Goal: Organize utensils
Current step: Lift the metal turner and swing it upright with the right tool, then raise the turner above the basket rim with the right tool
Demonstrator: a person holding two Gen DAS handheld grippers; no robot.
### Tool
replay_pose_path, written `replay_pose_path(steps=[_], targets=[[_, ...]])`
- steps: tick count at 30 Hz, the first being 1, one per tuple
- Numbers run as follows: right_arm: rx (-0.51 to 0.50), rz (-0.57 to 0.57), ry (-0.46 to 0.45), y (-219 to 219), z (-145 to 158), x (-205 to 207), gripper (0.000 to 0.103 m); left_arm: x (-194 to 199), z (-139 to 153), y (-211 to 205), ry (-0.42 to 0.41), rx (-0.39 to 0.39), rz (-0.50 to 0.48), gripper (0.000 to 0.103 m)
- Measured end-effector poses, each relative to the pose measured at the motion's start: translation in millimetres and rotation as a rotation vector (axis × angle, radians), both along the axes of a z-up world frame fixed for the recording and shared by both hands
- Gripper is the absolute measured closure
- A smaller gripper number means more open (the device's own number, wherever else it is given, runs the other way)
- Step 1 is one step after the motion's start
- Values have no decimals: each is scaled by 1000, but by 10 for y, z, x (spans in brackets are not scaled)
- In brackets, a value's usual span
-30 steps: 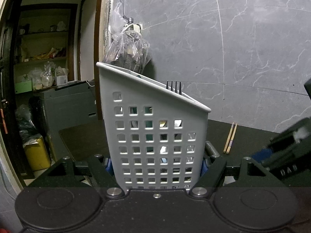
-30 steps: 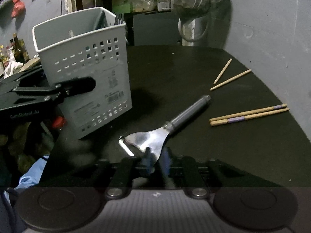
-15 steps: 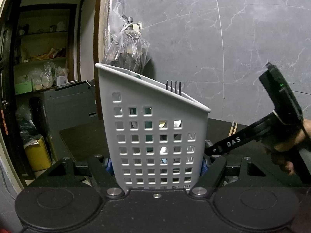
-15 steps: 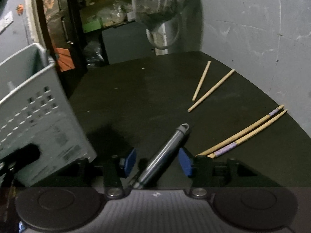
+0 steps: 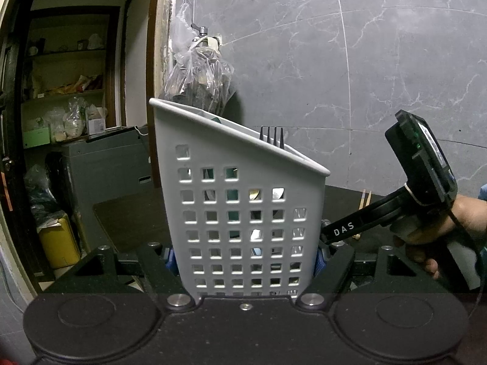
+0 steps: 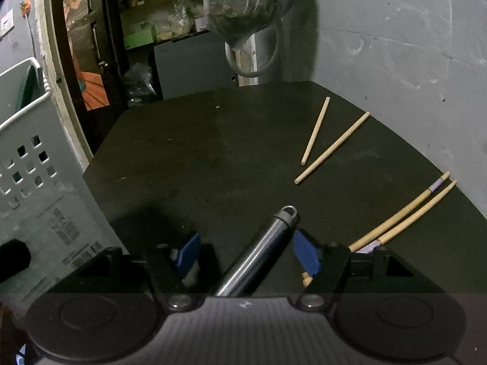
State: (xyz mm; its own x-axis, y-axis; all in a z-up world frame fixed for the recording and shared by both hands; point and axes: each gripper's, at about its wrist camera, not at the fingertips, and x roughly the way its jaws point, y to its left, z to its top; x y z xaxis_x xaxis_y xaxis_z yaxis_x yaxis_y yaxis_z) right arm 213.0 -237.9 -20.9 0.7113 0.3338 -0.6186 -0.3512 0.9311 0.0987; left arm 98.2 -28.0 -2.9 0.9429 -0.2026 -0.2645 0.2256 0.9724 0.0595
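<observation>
The dark table (image 6: 213, 152) carries the grey perforated caddy (image 5: 243, 213), pinched at its base by the left gripper (image 5: 245, 257) with fork tines (image 5: 271, 137) poking above its rim. The right gripper (image 6: 245, 254) is spreading its jaws astride the metal handle (image 6: 261, 249) of a utensil lying flat, pads not touching. That handle looks stiff, heavyish and slick, so mid-shaft seems the best hold, while the chopsticks (image 6: 404, 216) look light

Dark tabletop (image 6: 213, 152) bearing grey basket (image 5: 243, 213), metal-handled utensil (image 6: 261, 252), two chopstick pairs (image 6: 331, 140).
</observation>
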Motion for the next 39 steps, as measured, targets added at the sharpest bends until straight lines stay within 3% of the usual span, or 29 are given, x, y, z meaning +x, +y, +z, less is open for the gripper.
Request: replay_pose_path(steps=[3, 7, 13, 18, 23, 29, 33, 39], targets=[[-12, -7, -15, 21, -6, 14, 40, 0, 0, -1, 0, 0, 0, 27], [-26, -29, -37, 17, -14, -24, 66, 0, 0, -1, 0, 0, 0, 27], [-19, -9, -50, 18, -21, -79, 82, -1, -1, 0, 0, 1, 0, 27], [10, -7, -35, 17, -2, -68, 84, 1, -1, 1, 0, 1, 0, 27], [113, 10, -27, -60, 77, -86, 83, 2, -1, 0, 0, 1, 0, 27], [206, 9, -183, -172, 296, -325, 83, -1, -2, 2, 0, 0, 0, 27], [199, 26, -319, -162, 429, -528, 83, -1, -3, 2, 0, 0, 0, 27], [181, 39, -434, -96, 523, -724, 83, -3, -4, 3, -1, 0, 0, 27]])
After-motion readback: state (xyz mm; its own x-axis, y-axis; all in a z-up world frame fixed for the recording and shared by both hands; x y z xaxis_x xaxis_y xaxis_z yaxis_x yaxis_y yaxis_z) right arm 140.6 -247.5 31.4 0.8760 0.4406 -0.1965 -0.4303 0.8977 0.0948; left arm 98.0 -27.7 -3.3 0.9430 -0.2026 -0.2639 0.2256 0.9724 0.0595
